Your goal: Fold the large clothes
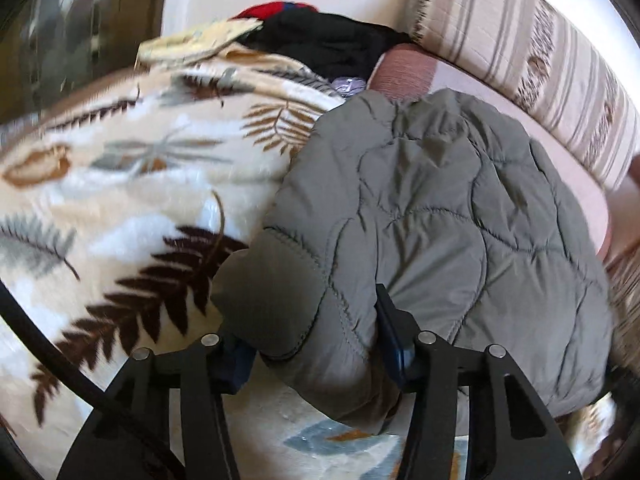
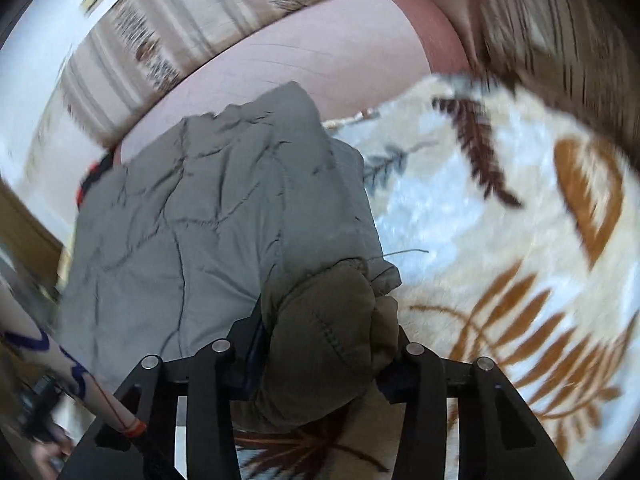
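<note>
While both grippers clamp bunched edges of the grey quilted jacket [image 1: 440, 200], the step in hand looks like carrying a fold across. The left gripper [image 1: 316, 344] pinches a padded hem between its fingers; the right gripper [image 2: 324, 344] is closed on a thick wad of the same jacket. The garment lies on the leaf-print blanket [image 1: 120, 184], against the pink cushion [image 2: 320, 52]. Best to lift both sides level and together — uneven pulls would skew the padding. No containers are visible — only a dark clothes pile [image 1: 320, 40] beyond.
</note>
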A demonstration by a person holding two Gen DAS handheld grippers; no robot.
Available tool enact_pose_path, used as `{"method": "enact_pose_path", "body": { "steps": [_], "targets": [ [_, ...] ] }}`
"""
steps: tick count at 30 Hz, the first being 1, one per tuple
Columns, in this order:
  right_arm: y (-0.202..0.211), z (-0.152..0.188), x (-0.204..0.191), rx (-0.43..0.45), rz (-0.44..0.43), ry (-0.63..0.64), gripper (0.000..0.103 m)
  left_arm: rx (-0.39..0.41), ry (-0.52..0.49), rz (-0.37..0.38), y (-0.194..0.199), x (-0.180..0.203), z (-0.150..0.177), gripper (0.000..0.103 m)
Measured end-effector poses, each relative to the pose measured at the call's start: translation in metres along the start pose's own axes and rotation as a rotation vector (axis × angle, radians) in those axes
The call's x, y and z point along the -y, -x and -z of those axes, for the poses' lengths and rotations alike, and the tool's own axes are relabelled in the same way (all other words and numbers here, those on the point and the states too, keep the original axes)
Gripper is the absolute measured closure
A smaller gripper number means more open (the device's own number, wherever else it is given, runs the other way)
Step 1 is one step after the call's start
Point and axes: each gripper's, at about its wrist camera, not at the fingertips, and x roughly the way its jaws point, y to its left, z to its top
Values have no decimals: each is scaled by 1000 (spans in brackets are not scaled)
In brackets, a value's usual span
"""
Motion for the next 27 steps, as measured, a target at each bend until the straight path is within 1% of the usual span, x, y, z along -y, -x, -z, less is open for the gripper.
{"method": "enact_pose_path", "body": {
  "steps": [2, 7, 12, 18, 23, 27],
  "targets": [
    [2, -1, -7, 12, 29, 49, 57, 6, -18, -5, 1, 1, -1, 52],
    [4, 0, -11, 31, 59, 95, 58, 4, -25, -1, 2, 0, -2, 52],
    [10, 2, -15, 42, 75, 137, 60, 11, -51, -13, 7, 4, -2, 54],
    [23, 3, -30, 76, 110, 213, 62, 33, -99, -38, 19, 13, -2, 57],
    [35, 3, -35, 92, 110, 230, 64, 44, -112, -36, 31, 15, -3, 60],
    [54, 3, -46, 128, 122, 276, 65, 72, -130, -35, 49, 20, -6, 61]
  ]
}}
